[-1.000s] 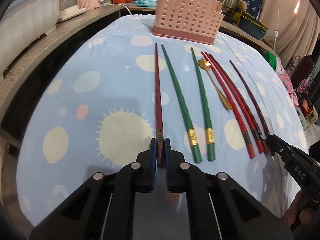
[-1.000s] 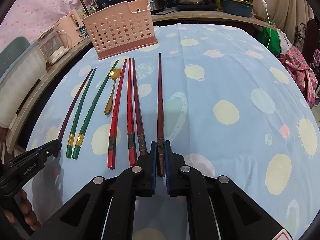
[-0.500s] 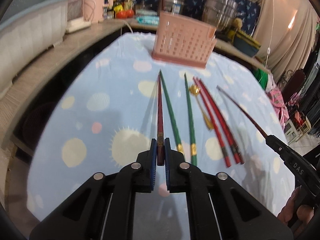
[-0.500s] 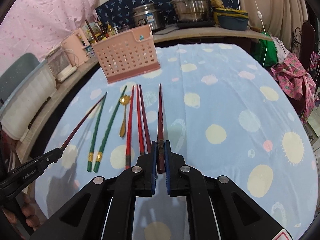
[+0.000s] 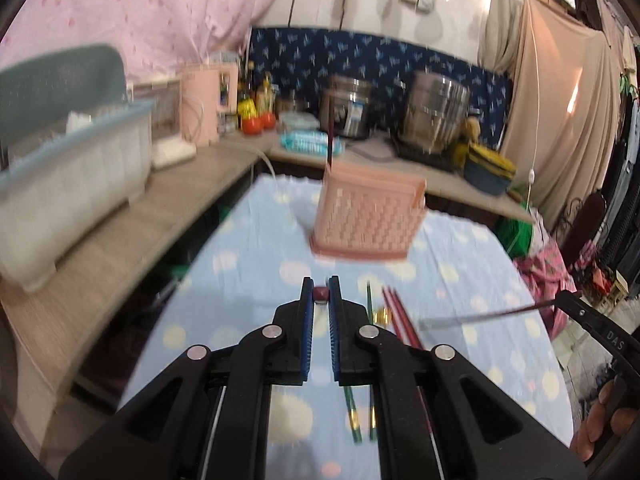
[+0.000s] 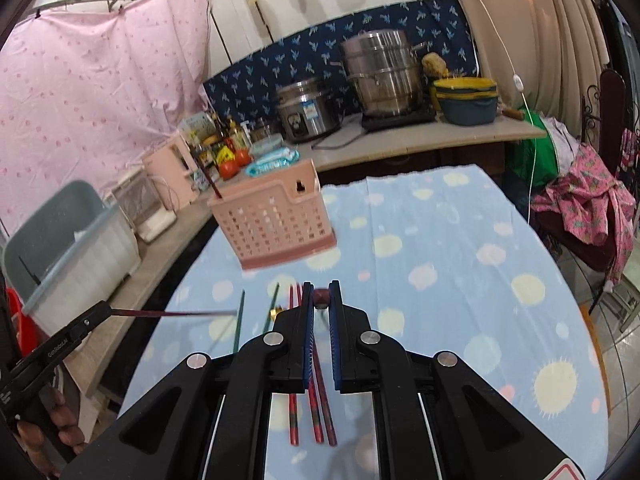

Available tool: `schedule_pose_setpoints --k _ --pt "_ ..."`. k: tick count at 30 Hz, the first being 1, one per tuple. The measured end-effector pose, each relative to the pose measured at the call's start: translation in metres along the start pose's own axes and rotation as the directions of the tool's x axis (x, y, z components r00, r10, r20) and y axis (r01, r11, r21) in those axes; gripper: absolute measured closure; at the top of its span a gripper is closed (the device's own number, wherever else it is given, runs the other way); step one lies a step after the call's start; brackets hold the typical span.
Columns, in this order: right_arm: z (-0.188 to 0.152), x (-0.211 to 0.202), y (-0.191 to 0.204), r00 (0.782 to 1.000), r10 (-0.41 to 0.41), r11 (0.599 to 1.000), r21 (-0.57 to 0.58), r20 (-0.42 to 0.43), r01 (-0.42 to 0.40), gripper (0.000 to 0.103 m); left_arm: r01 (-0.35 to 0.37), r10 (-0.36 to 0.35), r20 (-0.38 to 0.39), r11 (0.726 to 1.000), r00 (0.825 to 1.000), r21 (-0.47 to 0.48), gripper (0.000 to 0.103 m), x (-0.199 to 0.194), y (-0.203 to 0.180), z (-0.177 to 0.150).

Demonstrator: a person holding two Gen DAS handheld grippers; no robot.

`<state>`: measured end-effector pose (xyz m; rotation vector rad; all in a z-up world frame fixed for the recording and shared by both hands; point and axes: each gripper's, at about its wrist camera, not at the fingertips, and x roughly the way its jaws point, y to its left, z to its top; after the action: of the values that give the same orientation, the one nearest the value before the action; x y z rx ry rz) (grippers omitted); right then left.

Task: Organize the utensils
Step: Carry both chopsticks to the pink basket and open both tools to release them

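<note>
— Dark-red chopsticks are up off the blue spotted worktop (image 6: 460,248) now, one in each tongs; a second ago both lay flat in the row.

— Left tongs (image 5: 321,294) are clamped on a chopstick end (image 5: 320,292) at frame centre, seen end-on. Right tongs (image 6: 321,297) likewise grip theirs (image 6: 321,296).

— And the target?

— Pink basket (image 6: 276,220) sits above centre, one chopstick (image 6: 210,178) already standing in it.

— What remains?

— Green chopsticks (image 6: 239,320), red chopsticks (image 6: 316,412) and, I think, a gold spoon (image 5: 382,315), though blur makes that uncertain, lie below the basket.

— So the pair is mid-carry; dropping both in looks like the next step.
</note>
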<state>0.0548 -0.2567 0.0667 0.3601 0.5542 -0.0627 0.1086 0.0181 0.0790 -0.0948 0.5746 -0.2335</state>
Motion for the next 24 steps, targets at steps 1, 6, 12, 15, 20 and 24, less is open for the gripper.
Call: schedule_pose_setpoints --k 1,6,12,15,20,24 --pt "0.005 -0.001 0.001 1.0 -0.001 1.0 -0.004 0.011 0.001 0.096 -0.003 0.003 0.014 1.0 1.0 0.001 0.096 0.0 -0.001 0.006" --pt "0.032 -0.001 0.007 0.998 -0.002 1.0 -0.028 0.06 0.003 0.096 -0.008 0.008 0.067 1.0 0.998 0.008 0.096 0.004 -0.004 0.038" --pt "0.067 -0.002 0.016 0.993 0.021 0.999 -0.048 0.115 -0.015 0.096 -0.021 0.019 0.122 1.0 0.992 0.018 0.096 0.012 -0.01 0.075" --pt "0.087 0.001 0.02 0.989 0.043 0.998 -0.043 0.139 -0.037 0.096 -0.01 0.006 0.153 1.0 0.988 0.019 0.096 0.012 -0.015 0.096" --pt "0.126 0.008 0.033 0.974 0.064 0.997 -0.064 0.216 -0.051 0.096 0.035 -0.038 0.222 0.999 0.974 0.02 0.096 0.013 -0.024 0.139" --pt "0.163 0.025 0.04 0.966 0.071 0.997 -0.055 0.248 -0.059 0.096 0.07 -0.07 0.288 0.998 0.955 0.012 0.096 0.019 -0.03 0.177"
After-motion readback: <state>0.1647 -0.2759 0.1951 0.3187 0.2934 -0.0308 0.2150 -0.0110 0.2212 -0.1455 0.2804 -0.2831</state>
